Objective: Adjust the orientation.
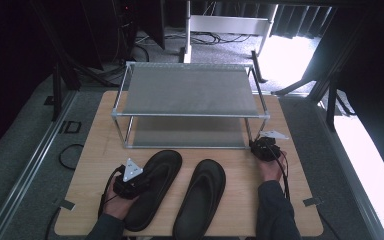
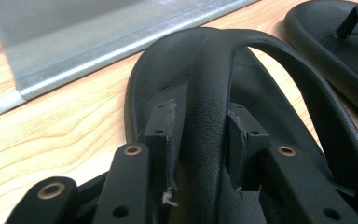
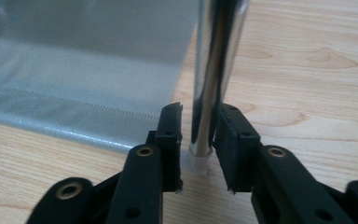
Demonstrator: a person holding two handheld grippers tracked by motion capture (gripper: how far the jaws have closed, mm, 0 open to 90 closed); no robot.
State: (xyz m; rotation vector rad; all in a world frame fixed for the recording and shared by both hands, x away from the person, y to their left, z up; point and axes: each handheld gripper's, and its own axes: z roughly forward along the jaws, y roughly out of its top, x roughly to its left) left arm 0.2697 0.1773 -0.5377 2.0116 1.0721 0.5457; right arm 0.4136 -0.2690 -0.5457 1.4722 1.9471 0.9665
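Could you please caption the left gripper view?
Left gripper shut on a black sandal's strap, beside the rack.

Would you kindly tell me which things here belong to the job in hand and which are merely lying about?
In the job:
- left sandal, strap clamped by the left gripper
- rack leg, clamped by the right gripper
- shoe rack

Lying about:
- right sandal
- floor cables

We were in what looked like a lab or recording studio: a light wooden table point(image 1: 95, 150) stood on grey carpet point(image 1: 25, 145), ringed by black curtains point(image 1: 10, 45) and dark metal stands point(image 1: 56, 90), with black cables point(image 1: 215, 39) trailing across the floor behind.
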